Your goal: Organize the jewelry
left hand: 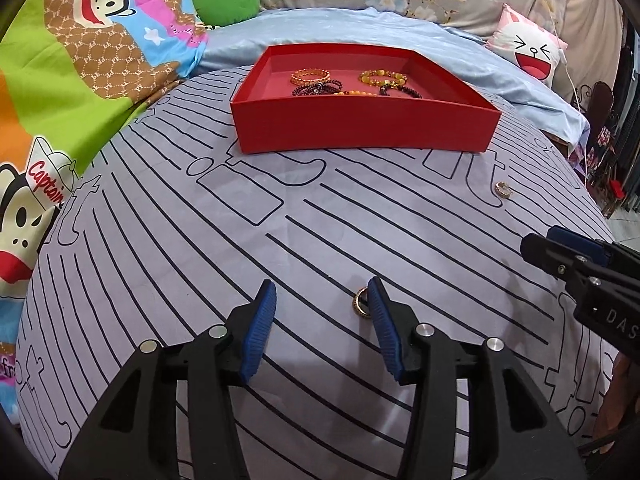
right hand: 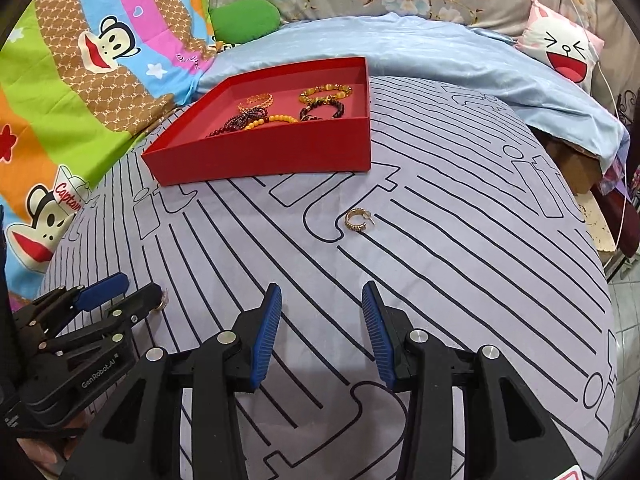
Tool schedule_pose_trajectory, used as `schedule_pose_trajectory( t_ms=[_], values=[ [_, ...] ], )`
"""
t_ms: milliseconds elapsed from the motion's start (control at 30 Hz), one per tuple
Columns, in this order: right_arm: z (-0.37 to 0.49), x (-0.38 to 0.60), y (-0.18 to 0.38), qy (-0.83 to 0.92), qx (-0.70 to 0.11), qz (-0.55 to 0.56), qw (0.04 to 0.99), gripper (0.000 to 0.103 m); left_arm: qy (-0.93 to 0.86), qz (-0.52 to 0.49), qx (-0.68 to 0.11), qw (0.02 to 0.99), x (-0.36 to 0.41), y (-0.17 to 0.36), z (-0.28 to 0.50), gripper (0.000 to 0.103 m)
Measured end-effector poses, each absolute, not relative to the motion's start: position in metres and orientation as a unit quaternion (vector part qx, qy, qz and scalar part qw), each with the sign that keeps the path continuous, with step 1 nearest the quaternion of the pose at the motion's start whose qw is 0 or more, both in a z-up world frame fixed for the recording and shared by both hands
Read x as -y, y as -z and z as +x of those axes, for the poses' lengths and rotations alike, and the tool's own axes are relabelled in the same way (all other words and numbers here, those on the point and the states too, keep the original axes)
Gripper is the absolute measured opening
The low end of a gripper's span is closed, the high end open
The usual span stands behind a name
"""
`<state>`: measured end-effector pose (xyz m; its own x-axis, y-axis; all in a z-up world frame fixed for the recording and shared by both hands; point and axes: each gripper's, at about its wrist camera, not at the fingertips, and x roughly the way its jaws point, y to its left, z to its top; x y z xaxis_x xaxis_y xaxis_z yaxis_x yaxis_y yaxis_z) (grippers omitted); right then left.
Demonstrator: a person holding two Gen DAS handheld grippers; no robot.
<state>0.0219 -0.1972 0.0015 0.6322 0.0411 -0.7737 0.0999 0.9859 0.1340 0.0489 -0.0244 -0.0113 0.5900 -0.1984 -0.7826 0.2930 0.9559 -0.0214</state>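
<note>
A red tray [left hand: 360,126] stands at the far side of the striped cloth and holds several bead bracelets [left hand: 310,77]; it also shows in the right wrist view [right hand: 260,156]. My left gripper [left hand: 322,300] is open low over the cloth, with a gold hoop earring [left hand: 360,301] just inside its right fingertip; part of that earring shows in the right wrist view [right hand: 161,303]. A second gold hoop earring [right hand: 357,220] lies on the cloth ahead of my open, empty right gripper [right hand: 322,300]; it also shows in the left wrist view [left hand: 502,189]. The right gripper shows at the left wrist view's right edge [left hand: 536,246].
The striped cloth [left hand: 200,240] covers a bed. A cartoon monkey blanket [left hand: 80,60] lies on the left, a light blue sheet [right hand: 440,48] behind the tray, a green cushion [right hand: 244,18] and a pink-and-white face pillow [right hand: 560,48] at the back. The bed edge drops off on the right.
</note>
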Motion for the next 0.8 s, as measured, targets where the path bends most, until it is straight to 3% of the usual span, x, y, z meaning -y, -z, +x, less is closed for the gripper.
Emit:
schedule_pose_trajectory(
  t_ms=[400, 467, 633, 800],
  values=[
    [0.021, 0.203, -0.003, 0.022, -0.426, 0.086, 0.900, 0.041, 0.155, 0.064, -0.432, 0.886, 0.036, 0.013, 0.039, 0.045],
    [0.020, 0.205, -0.002, 0.023, -0.426, 0.087, 0.900, 0.041, 0.155, 0.067, -0.430, 0.887, 0.037, 0.013, 0.038, 0.041],
    [0.023, 0.207, 0.000, 0.025, -0.427, 0.088, 0.900, 0.041, 0.158, 0.064, -0.429, 0.887, 0.036, 0.012, 0.040, 0.016],
    [0.032, 0.210, 0.000, 0.032, -0.425, 0.081, 0.901, 0.041, 0.161, 0.056, -0.429, 0.887, 0.033, 0.010, 0.046, 0.016]
  ],
)
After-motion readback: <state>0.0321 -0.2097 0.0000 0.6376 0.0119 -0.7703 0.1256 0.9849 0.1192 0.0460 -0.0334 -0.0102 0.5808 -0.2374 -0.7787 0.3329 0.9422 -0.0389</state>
